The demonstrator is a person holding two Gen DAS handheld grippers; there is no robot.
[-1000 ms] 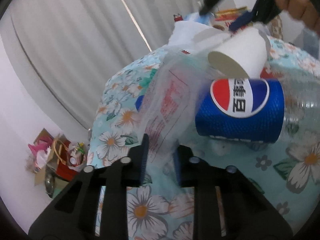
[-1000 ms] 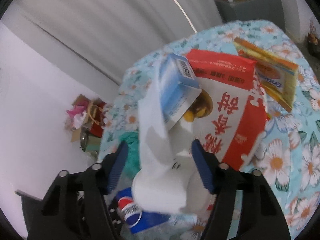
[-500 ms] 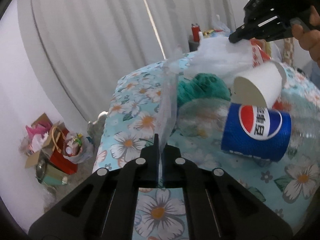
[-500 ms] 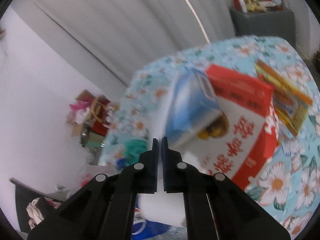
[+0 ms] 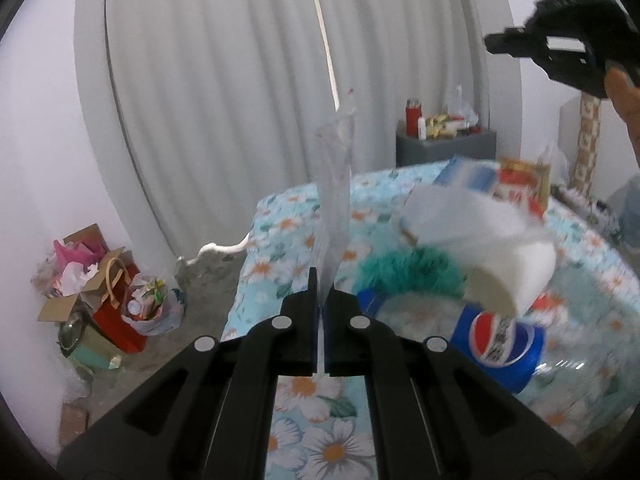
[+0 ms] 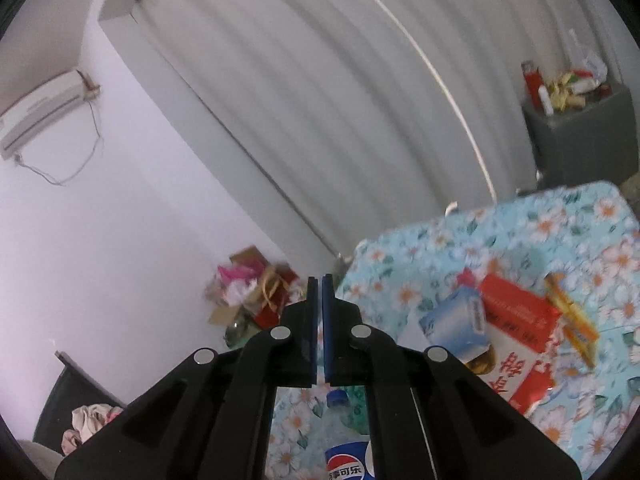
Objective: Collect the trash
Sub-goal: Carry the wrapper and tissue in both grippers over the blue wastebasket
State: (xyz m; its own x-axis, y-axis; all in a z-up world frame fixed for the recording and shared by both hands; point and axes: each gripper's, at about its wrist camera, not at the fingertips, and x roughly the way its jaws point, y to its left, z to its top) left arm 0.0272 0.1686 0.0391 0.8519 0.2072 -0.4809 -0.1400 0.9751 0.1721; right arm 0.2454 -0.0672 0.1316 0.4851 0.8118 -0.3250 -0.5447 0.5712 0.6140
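Note:
My left gripper (image 5: 321, 280) is shut on the edge of a clear plastic bag (image 5: 334, 200), which stands up thin from between its jaws. On the floral table (image 5: 280, 240) lie a Pepsi bottle (image 5: 500, 348), a white paper cup (image 5: 516, 276) resting over it, a white tissue (image 5: 460, 216), a teal fluffy lump (image 5: 408, 272) and a blue box (image 5: 468, 176). My right gripper (image 6: 319, 280) is shut high above the table; nothing hangs from it where it shows at the top right in the left wrist view (image 5: 490, 44). Below it lie the blue box (image 6: 456, 324), a red packet (image 6: 516, 340) and the bottle (image 6: 348, 468).
A yellow packet (image 6: 568, 320) lies beside the red one. Bags and boxes of rubbish (image 5: 100, 280) are heaped on the floor by the wall at the left. A grey cabinet (image 5: 444, 144) with small items stands behind the table, before white curtains.
Both grippers closed and rose. The left one pinched the clear bag and lifted it upright. The right one shut near the white tissue, then climbed well above the table.

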